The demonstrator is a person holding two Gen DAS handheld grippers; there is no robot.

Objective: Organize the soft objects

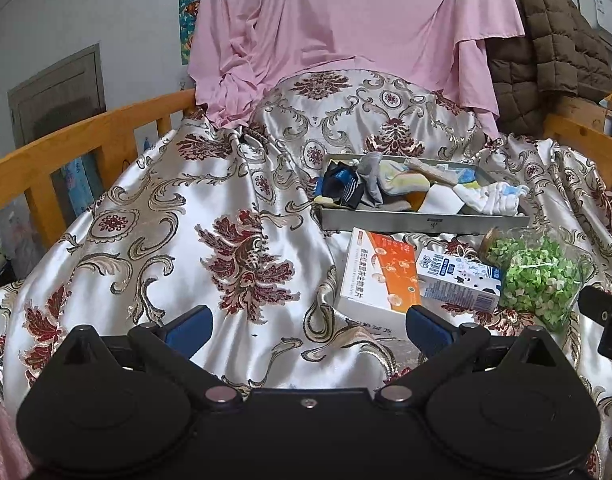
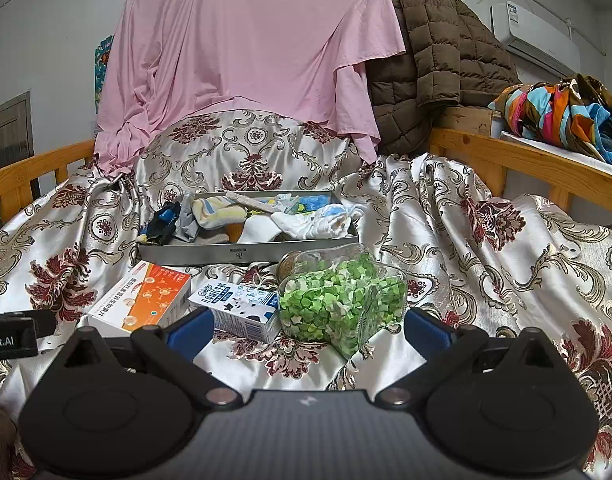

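Observation:
A grey metal tray (image 1: 422, 223) (image 2: 247, 255) lies on the patterned satin bedspread, holding several socks and small cloths: a dark blue sock (image 1: 344, 186) (image 2: 163, 220), a yellow striped sock (image 1: 402, 180) (image 2: 219, 208) and a white cloth (image 1: 492, 198) (image 2: 320, 222). My left gripper (image 1: 309, 330) is open, low over the spread, with nothing between its blue pads. My right gripper (image 2: 309, 330) is also open and empty, just short of the jar and the carton.
In front of the tray lie an orange-and-white box (image 1: 376, 276) (image 2: 143, 300), a milk carton (image 1: 460, 280) (image 2: 239, 308) and a glass jar of green paper stars (image 1: 534, 272) (image 2: 340, 300). Behind hang a pink sheet (image 2: 245, 60) and a brown quilted jacket (image 2: 438, 60). Wooden rails (image 1: 85, 140) (image 2: 526, 160) bound both sides.

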